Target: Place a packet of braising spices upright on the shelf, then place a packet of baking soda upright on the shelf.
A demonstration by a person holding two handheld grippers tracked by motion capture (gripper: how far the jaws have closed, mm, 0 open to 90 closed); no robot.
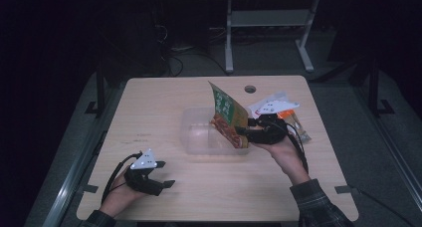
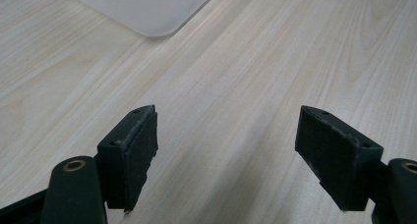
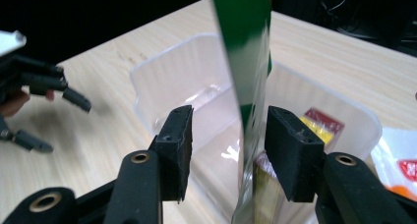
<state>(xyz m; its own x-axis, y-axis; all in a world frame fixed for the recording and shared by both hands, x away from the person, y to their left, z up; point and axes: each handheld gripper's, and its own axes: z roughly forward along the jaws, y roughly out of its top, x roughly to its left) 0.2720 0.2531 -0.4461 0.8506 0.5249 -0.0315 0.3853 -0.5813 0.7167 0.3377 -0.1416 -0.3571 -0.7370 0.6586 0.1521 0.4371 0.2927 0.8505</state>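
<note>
Starting at the left: my left gripper (image 1: 158, 183) sits low at the near-left of the table (image 1: 164, 97), jaws spread wide with nothing between them, just bare wood beneath in its own view.

Moving to the middle, the clear plastic tub (image 1: 196, 137) stands open, and I can make out a red-and-yellow packet (image 3: 322, 123) already lying inside it.

Now the right gripper (image 1: 244, 130): the green pouch (image 1: 228, 115) stands on edge between its jaws, tilted over the tub's right side. There's a visible gap on one side, so the jaws look part open; whether they're pinching it I can't tell.

Far right, more packets (image 1: 293, 118) wait on the table beside the hand.

My read: packing is under way, one item in, this pouch going in, a few left.
</note>
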